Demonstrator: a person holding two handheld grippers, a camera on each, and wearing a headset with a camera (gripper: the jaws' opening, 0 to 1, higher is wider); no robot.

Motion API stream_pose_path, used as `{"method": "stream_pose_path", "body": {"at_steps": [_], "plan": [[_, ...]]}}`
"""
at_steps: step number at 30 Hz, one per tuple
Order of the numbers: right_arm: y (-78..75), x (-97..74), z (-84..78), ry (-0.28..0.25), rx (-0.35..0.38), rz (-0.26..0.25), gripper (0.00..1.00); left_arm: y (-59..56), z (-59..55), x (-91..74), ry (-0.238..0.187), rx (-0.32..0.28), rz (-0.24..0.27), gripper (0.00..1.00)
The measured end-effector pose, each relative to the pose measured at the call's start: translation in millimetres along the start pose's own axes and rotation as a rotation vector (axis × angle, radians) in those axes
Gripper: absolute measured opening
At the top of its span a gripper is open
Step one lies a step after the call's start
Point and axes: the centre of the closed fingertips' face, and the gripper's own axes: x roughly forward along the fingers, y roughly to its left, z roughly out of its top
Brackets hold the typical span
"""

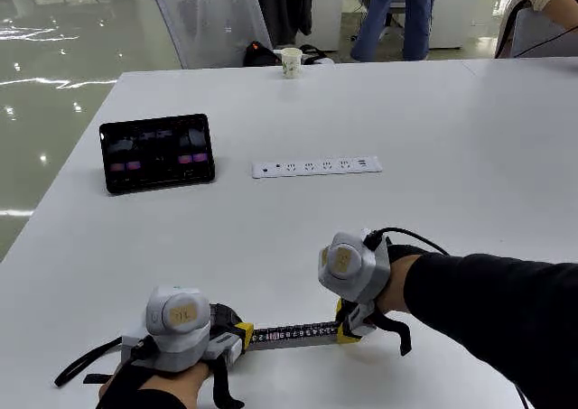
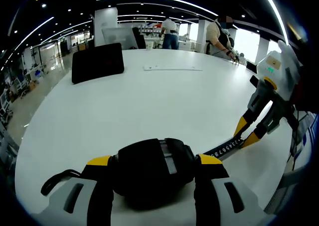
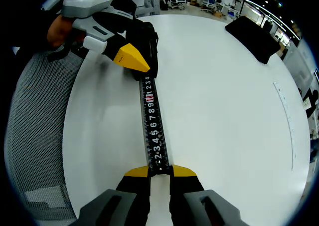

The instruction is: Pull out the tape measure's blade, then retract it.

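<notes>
My left tool (image 2: 154, 161) clamps the hard case (image 2: 149, 178); my right tool (image 3: 159, 172) pinches the thin, likely springy blade (image 3: 151, 116) by its tip

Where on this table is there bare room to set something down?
Free: the table right of the power strip; the wide middle band this side of the tablet and strip; the stretch between strip and paper cup. Crowded: the near edge, where the left gripper holds the tape measure and the right gripper pinches its blade.
</notes>
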Motion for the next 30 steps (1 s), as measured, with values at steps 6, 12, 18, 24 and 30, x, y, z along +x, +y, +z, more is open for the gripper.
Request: {"method": "stream_pose_path", "body": {"at_steps": [6, 12, 18, 24, 30], "plan": [[0.1, 1.1, 2.6, -0.001, 0.000, 0.002, 0.11, 0.1, 0.5, -0.2, -0.003, 0.001, 0.002, 0.60], [1.3, 2.7, 6.3, -0.003, 0.001, -0.001, 0.11, 0.1, 0.1, -0.2, 0.001, 0.000, 0.001, 0.61], [0.8, 3.6, 8.4, -0.008, 0.004, -0.001, 0.11, -0.1, -0.3, -0.2, 0.007, -0.001, 0.001, 0.61], [2.0, 3.9, 11.8, -0.013, 0.010, -0.003, 0.11, -0.3, -0.4, -0.4, 0.009, -0.001, 0.001, 0.61], [2.6, 5.0, 14.5, -0.020, 0.014, -0.002, 0.11, -0.3, -0.4, -0.3, 0.010, -0.001, 0.001, 0.61]]}}
